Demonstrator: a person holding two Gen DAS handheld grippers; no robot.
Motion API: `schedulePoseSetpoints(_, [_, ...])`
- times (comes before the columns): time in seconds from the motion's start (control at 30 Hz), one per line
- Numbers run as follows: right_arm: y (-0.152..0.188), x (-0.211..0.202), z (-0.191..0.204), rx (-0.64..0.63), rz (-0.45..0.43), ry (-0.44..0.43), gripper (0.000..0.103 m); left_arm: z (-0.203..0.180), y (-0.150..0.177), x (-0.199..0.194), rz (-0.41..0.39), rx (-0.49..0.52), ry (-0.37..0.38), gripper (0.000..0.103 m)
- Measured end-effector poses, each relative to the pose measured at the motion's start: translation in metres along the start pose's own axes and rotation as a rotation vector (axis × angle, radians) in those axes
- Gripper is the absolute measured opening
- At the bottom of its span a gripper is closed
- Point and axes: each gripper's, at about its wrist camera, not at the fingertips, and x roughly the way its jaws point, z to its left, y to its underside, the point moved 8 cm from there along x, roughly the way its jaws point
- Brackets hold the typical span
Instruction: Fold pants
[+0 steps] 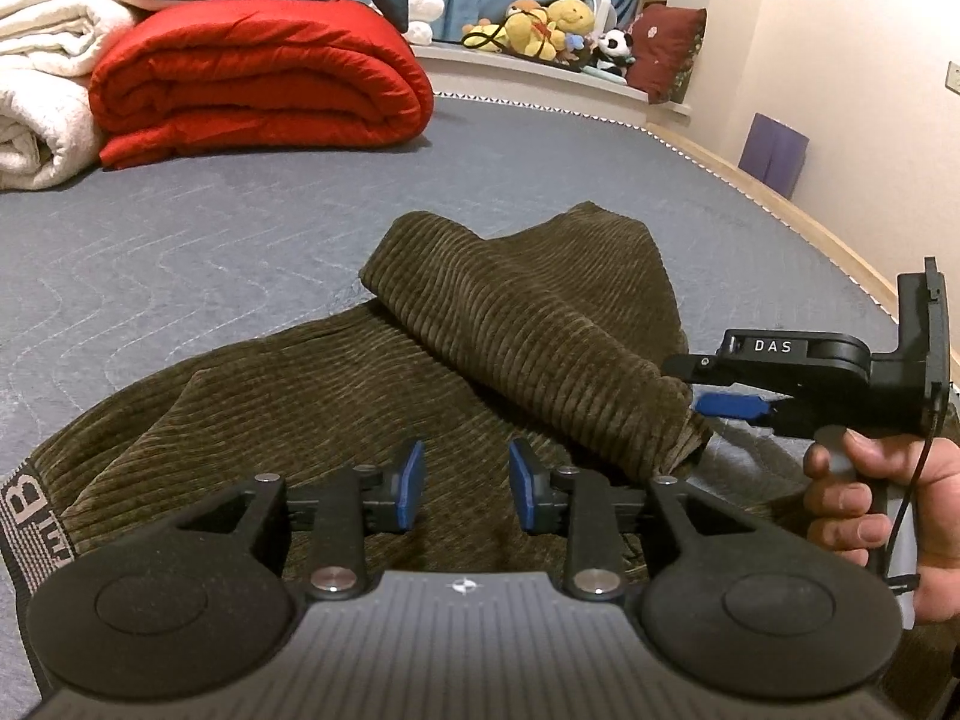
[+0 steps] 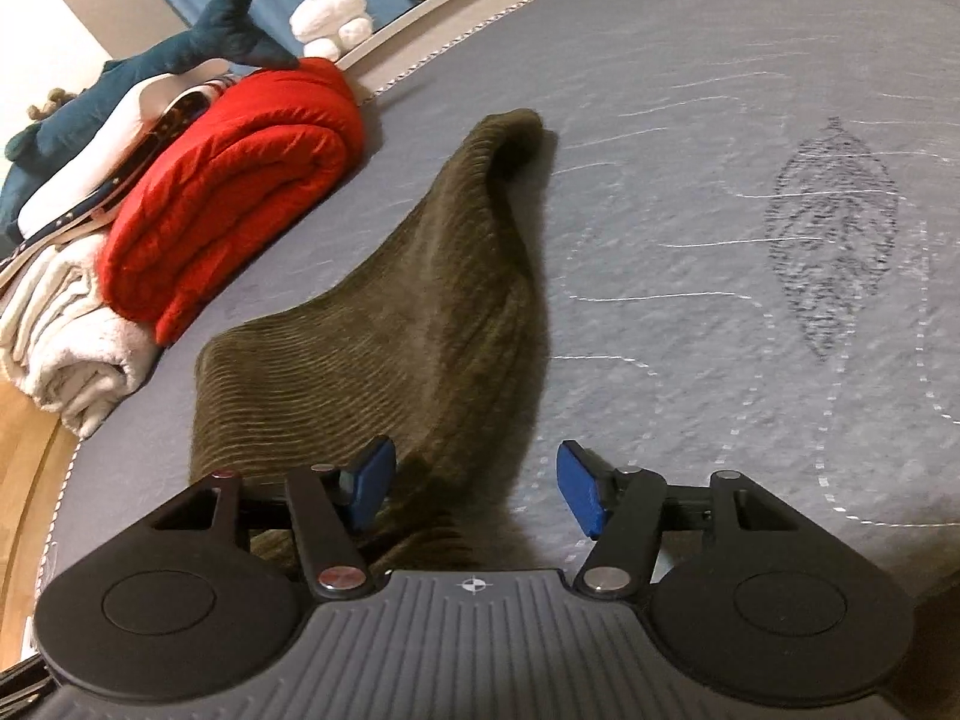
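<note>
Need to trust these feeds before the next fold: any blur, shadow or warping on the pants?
Left wrist: pants sharp, ribs readable, bed edge bowed by fisheye. Right wrist: softer, mattress smeared; dark shadow on cloth by right gripper.

Olive ribbed corduroy pants [image 1: 480, 360], grey quilted mattress [image 1: 180, 252], red folded quilt [image 1: 258, 78].

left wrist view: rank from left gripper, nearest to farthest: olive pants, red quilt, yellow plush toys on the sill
1. olive pants: directly under and ahead of the left gripper, on the bed.
2. red quilt: folded, far left of the bed.
3. yellow plush toys: on the sill beyond the bed's far edge, right of centre.
</note>
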Motion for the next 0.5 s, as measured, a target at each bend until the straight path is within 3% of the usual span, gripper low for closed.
schedulePoseSetpoints(0.03, [0.0,0.0,0.003,-0.009,-0.003,-0.009,0.042,0.0,0.0,0.0,0.0,-0.001,-0.001,0.035])
schedulePoseSetpoints(0.1, [-0.001,-0.003,0.011,-0.035,-0.017,-0.024,0.017,0.001,0.0,0.0,0.001,-0.001,0.0,0.036])
schedulePoseSetpoints(0.17, [-0.005,-0.01,0.017,-0.073,-0.061,-0.007,0.008,0.001,0.0,0.001,0.005,0.0,0.001,0.037])
schedulePoseSetpoints(0.33, [-0.022,-0.036,0.042,-0.166,-0.163,-0.035,0.003,0.003,-0.002,-0.001,-0.002,-0.002,-0.004,0.037])
schedulePoseSetpoints(0.5, [-0.025,-0.069,0.088,-0.319,-0.231,-0.188,0.002,0.012,-0.01,-0.005,-0.033,-0.043,-0.01,0.037])
